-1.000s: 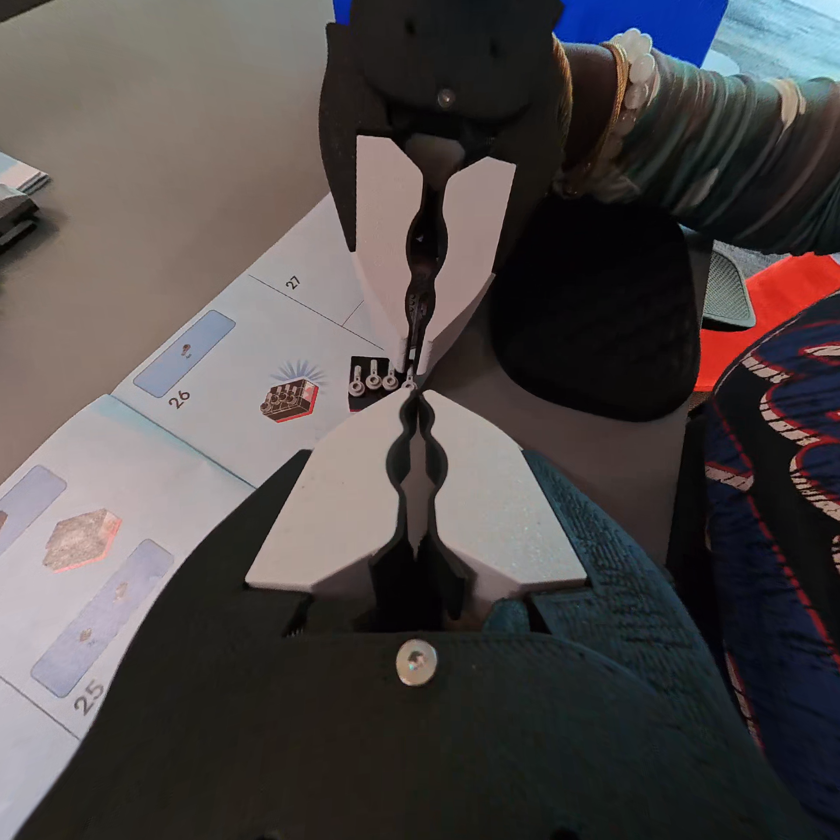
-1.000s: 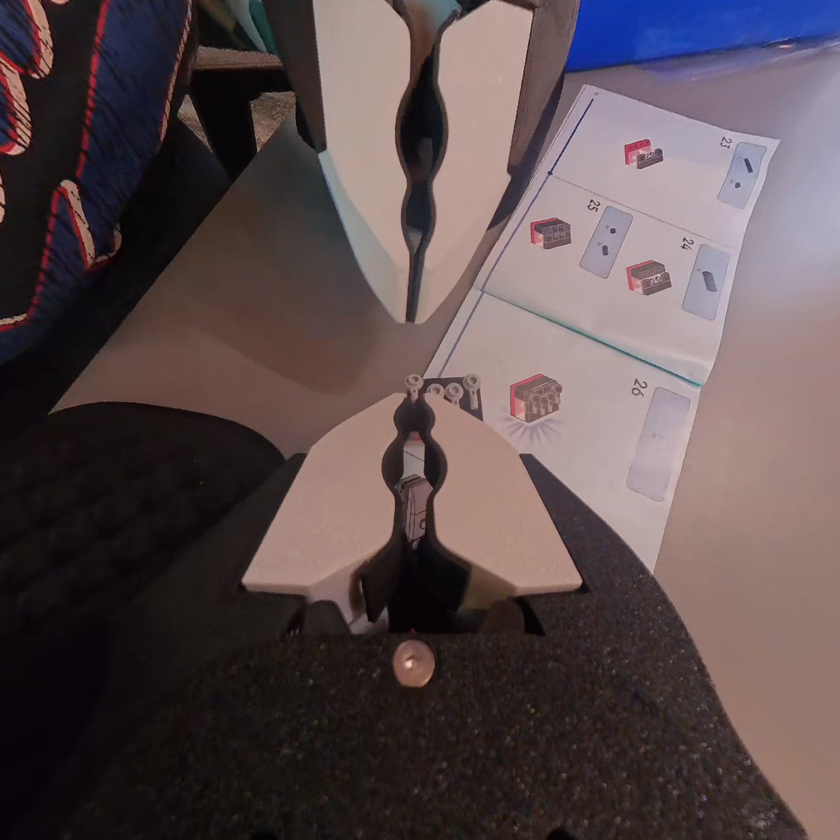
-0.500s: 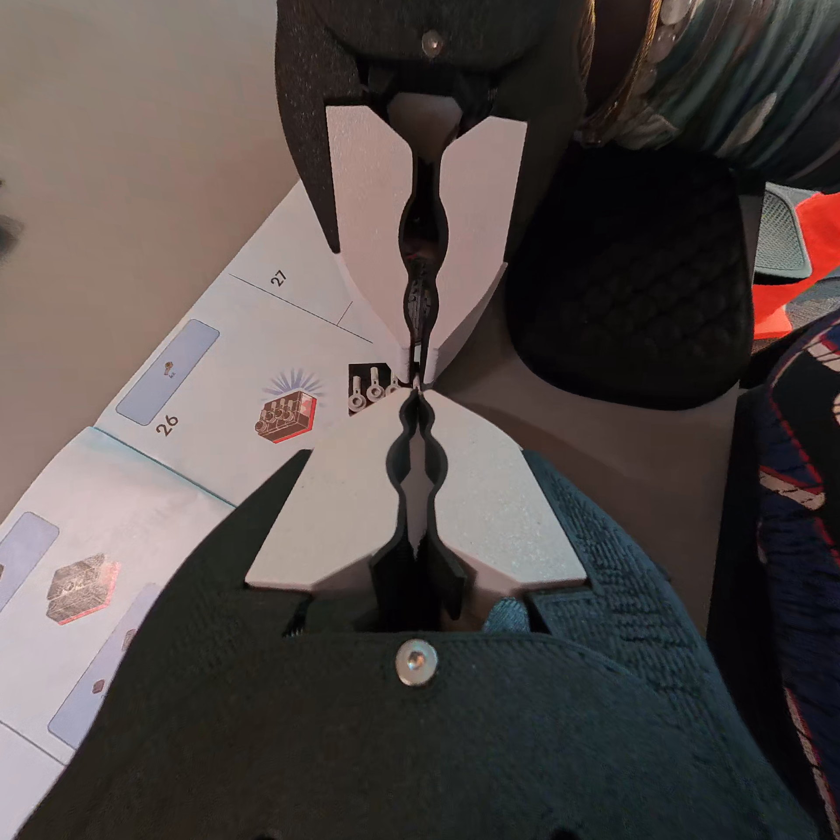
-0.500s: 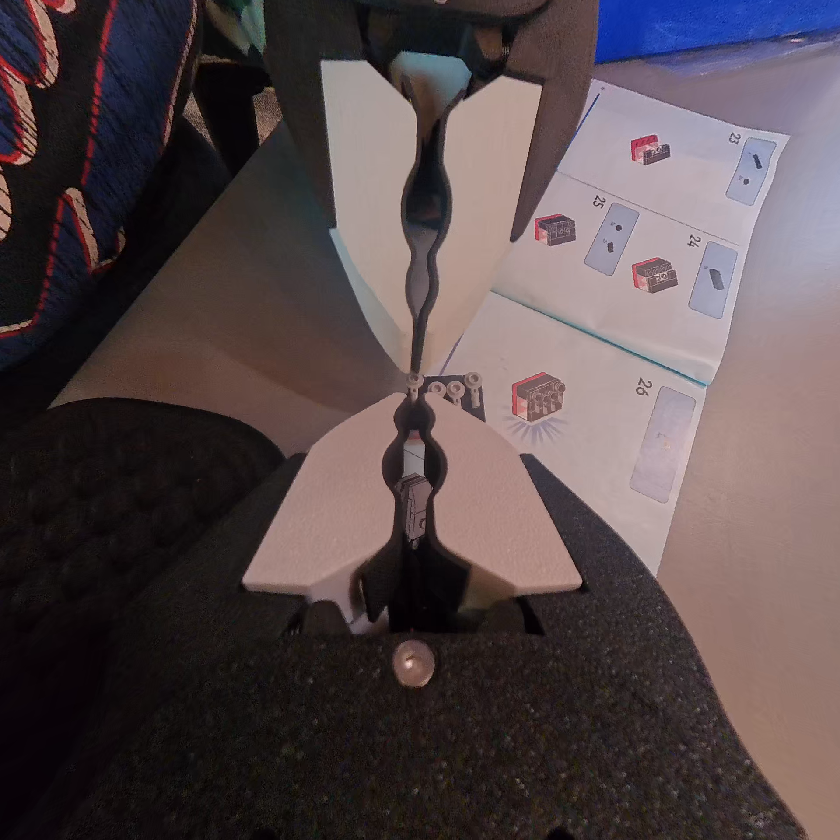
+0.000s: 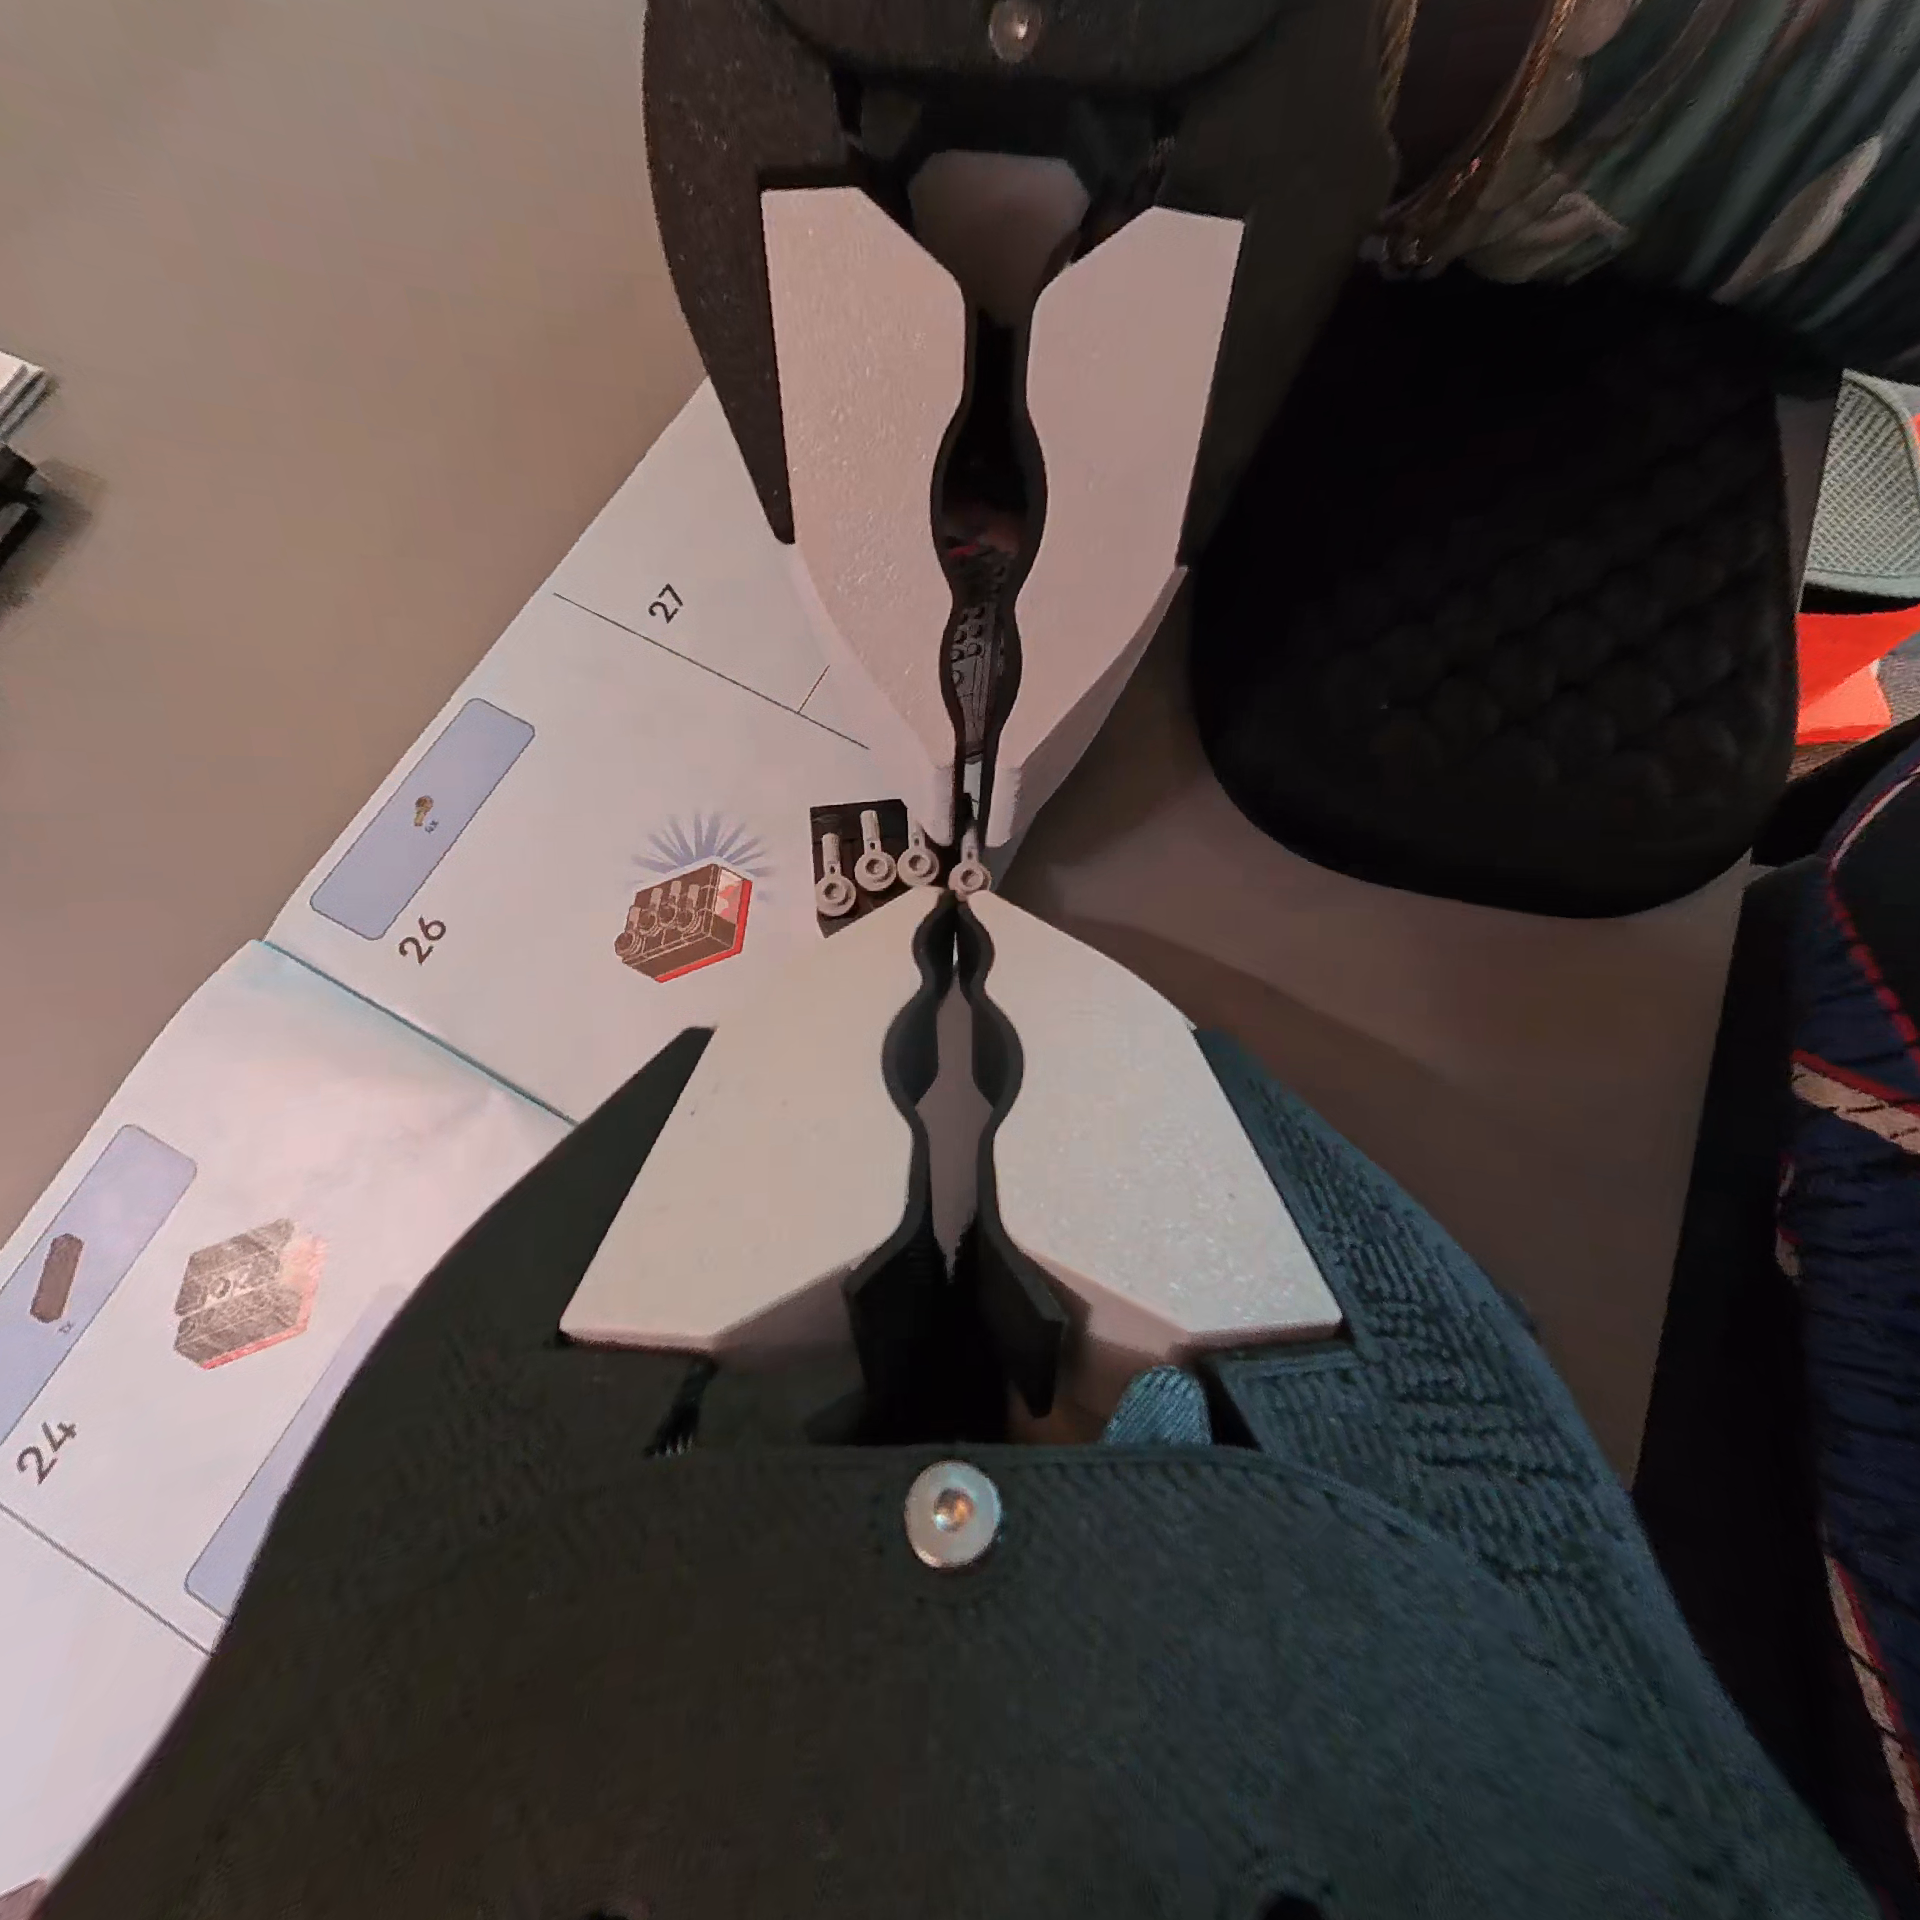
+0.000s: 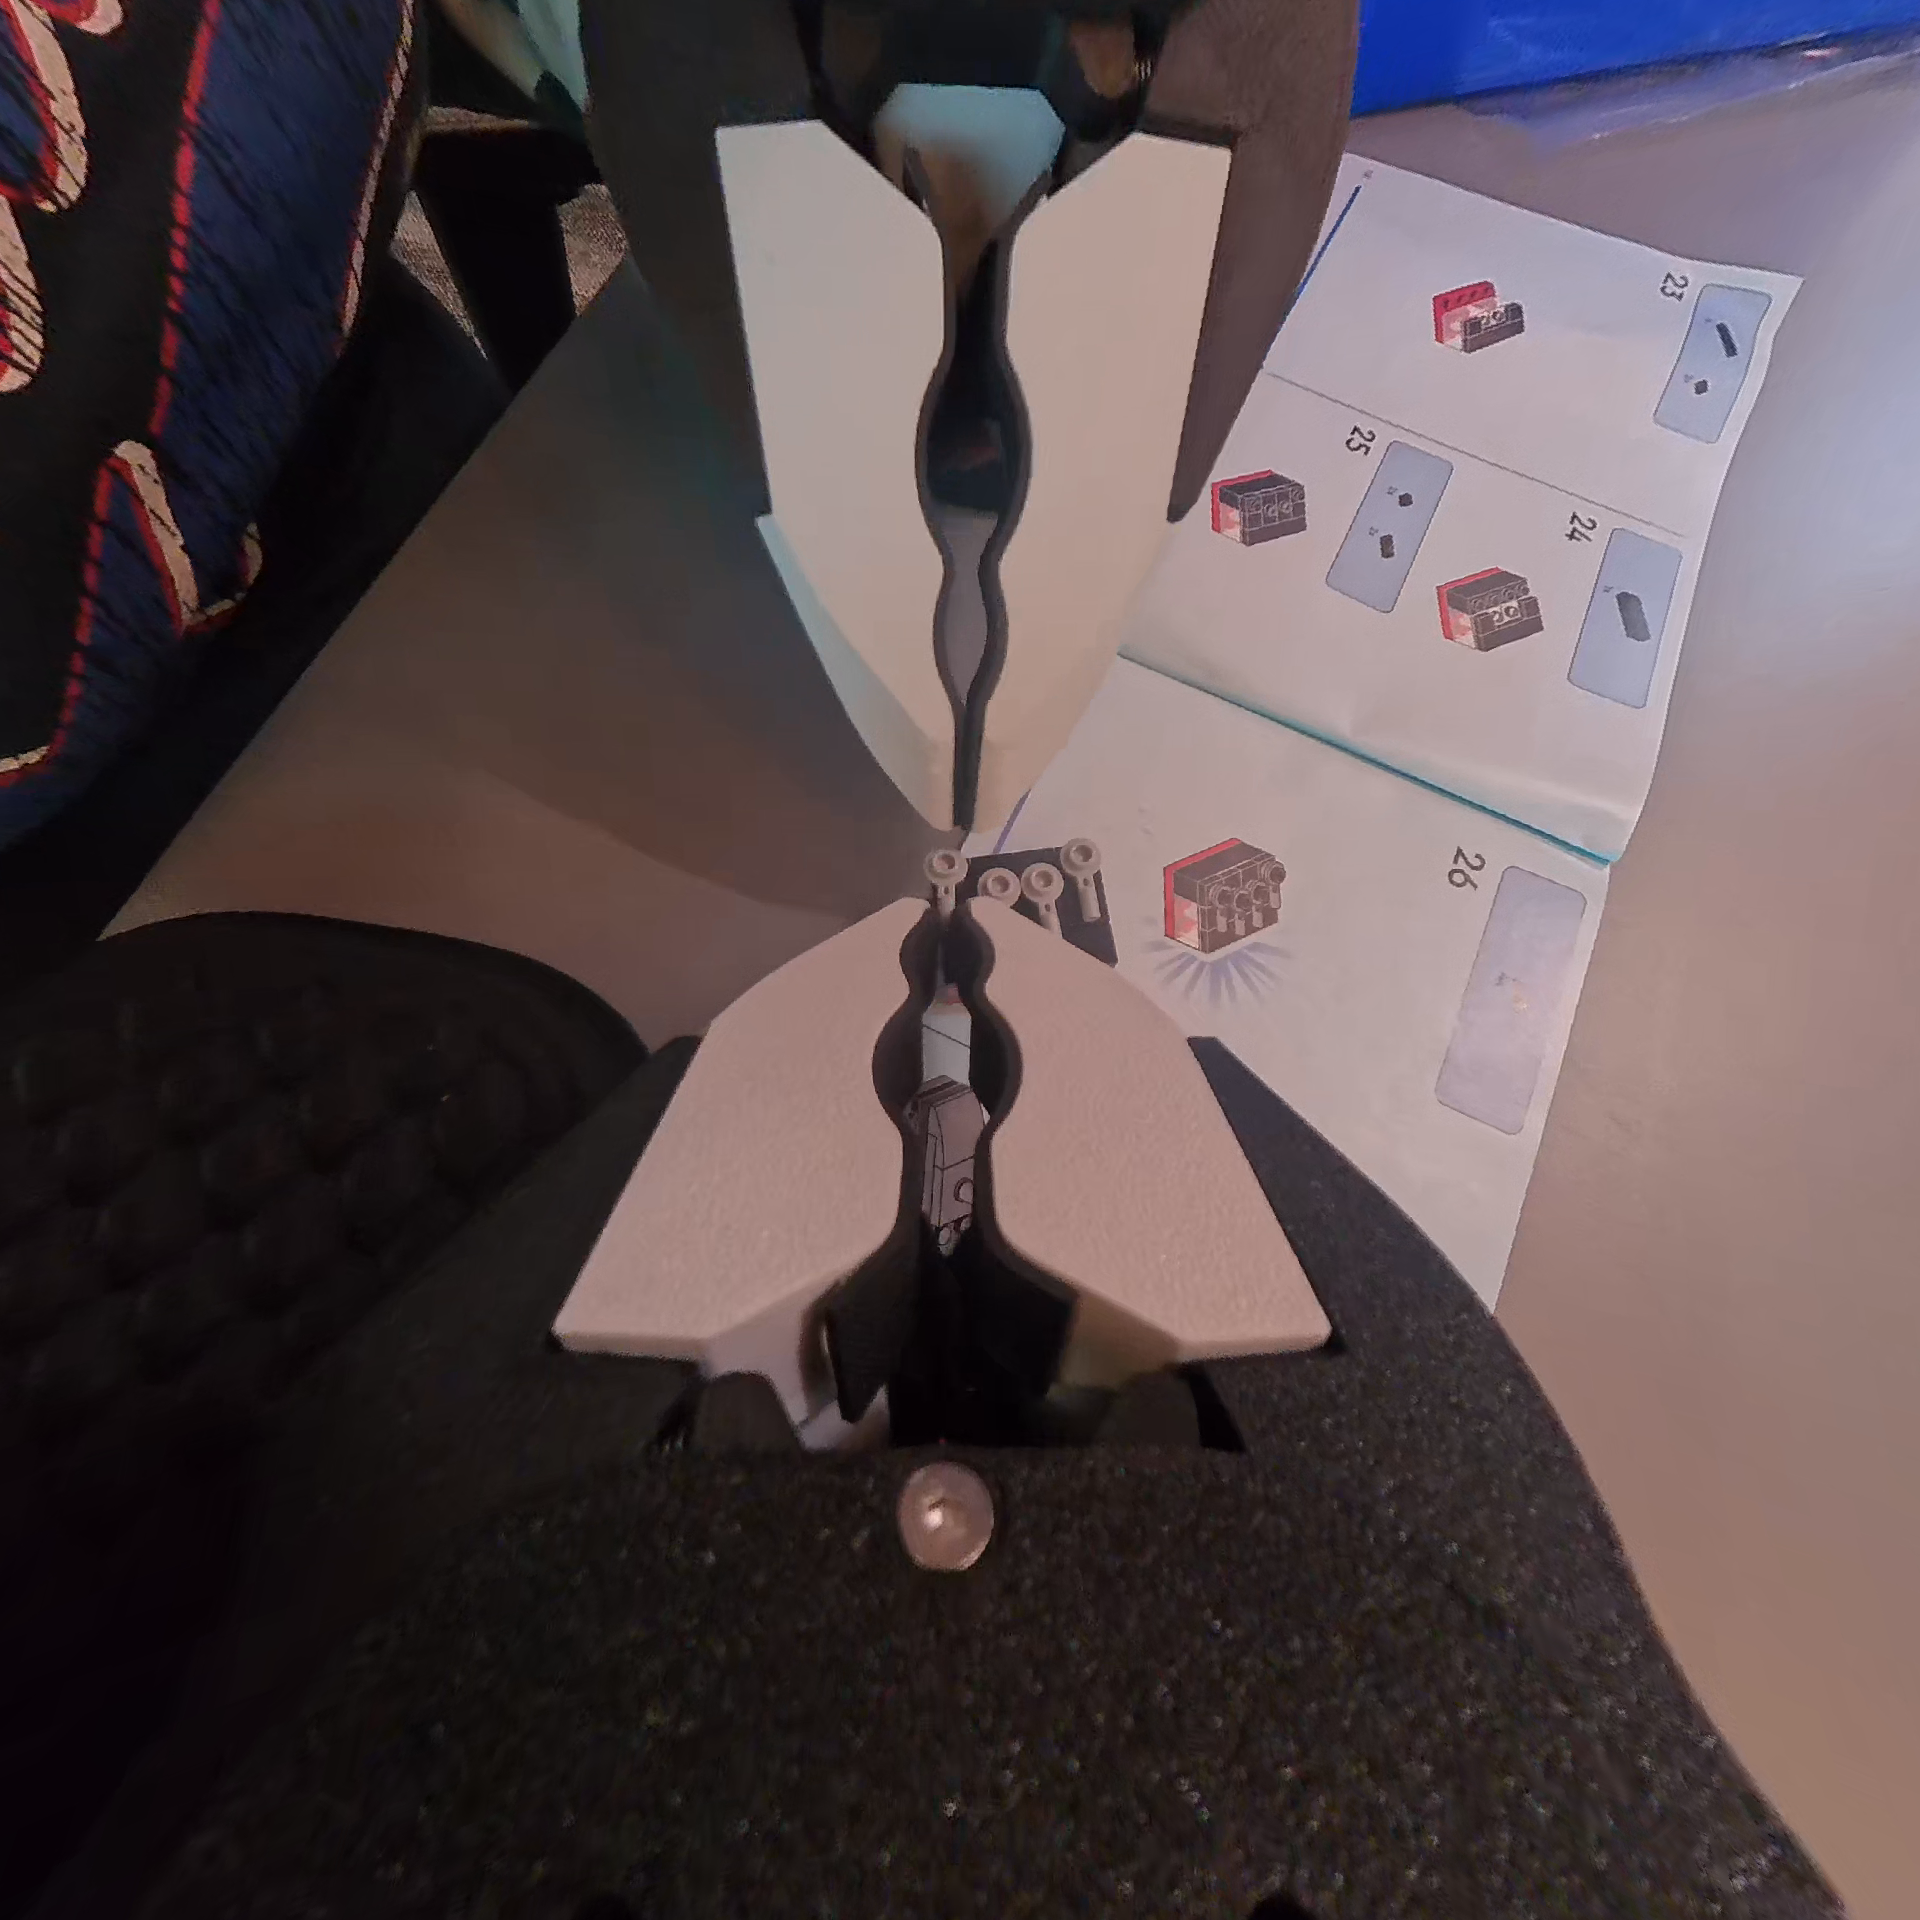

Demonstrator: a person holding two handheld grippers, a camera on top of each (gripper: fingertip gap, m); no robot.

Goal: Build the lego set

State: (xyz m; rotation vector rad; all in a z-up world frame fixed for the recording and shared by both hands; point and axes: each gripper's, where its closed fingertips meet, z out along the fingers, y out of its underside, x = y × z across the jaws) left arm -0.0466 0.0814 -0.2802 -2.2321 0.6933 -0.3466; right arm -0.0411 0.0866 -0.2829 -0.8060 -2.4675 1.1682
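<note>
My right gripper (image 6: 951,914) is shut on one end of a small black lego block (image 6: 1070,909) that carries a row of grey pins (image 6: 1023,883). The block also shows in the left wrist view (image 5: 862,826), sticking out left of the right gripper (image 5: 971,821). My left gripper (image 5: 961,909) is shut with nothing visible between its jaws. It faces the right gripper tip to tip. Its tips sit right at the head of the end pin (image 5: 968,878). In the right wrist view the left gripper (image 6: 961,821) hangs just above that end pin (image 6: 945,868).
An open instruction booklet (image 5: 488,831) lies on the grey table (image 5: 312,312) under both grippers; it also shows in the right wrist view (image 6: 1403,675). A black padded chair seat (image 5: 1507,623) is beside the table edge. A person's sleeve with bracelets (image 5: 1662,156) holds the right gripper. A blue box (image 6: 1610,42) stands behind.
The two grippers have closed the distance and now meet tip to tip at the end pin. Both stay shut. The block stays in the right gripper.
</note>
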